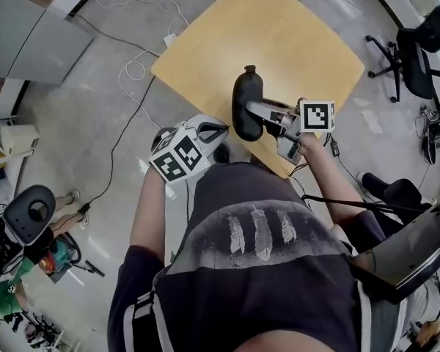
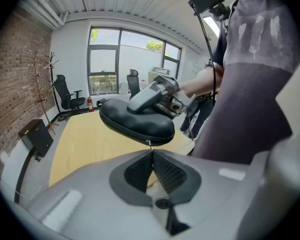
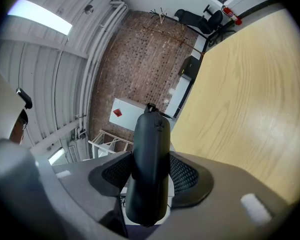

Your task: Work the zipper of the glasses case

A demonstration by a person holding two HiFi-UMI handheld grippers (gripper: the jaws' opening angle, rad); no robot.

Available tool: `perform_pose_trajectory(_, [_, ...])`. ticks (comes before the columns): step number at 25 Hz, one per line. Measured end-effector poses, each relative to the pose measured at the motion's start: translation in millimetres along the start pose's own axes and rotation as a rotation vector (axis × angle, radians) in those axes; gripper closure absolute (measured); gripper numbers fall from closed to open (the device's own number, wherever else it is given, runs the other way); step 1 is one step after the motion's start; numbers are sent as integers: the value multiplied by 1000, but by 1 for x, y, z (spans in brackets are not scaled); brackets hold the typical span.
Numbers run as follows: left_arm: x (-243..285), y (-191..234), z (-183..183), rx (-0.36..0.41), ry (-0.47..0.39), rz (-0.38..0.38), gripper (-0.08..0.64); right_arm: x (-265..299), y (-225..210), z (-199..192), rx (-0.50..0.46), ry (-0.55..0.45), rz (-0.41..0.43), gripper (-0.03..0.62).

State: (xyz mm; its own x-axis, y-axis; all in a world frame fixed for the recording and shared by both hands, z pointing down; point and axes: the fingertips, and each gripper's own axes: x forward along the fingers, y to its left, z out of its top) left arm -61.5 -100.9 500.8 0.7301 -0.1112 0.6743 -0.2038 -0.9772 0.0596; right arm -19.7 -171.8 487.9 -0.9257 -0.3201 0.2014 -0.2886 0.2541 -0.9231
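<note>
A black zipped glasses case (image 1: 247, 108) is held in the air over the near edge of the wooden table (image 1: 279, 35). My right gripper (image 1: 251, 119) is shut on its middle; in the right gripper view the case (image 3: 152, 134) stands between the two pads, its loop end pointing away. My left gripper (image 1: 221, 129) comes at the case's near end from the left. In the left gripper view the jaws (image 2: 152, 153) are pressed together just under the case (image 2: 137, 121), pinching the small metal zipper pull (image 2: 149, 143) that hangs from its seam.
The person's torso (image 1: 257, 255) fills the bottom of the head view. Office chairs (image 1: 418, 50) stand at the right and a black seat (image 1: 29, 211) at the left. Cables (image 1: 132, 72) trail over the grey floor left of the table.
</note>
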Motion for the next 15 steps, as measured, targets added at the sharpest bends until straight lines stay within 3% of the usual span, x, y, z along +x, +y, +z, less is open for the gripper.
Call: perform_pose_trajectory(15, [3,2,-11,-15,9,-28,571,17,-9,16,29,-21,-16,357])
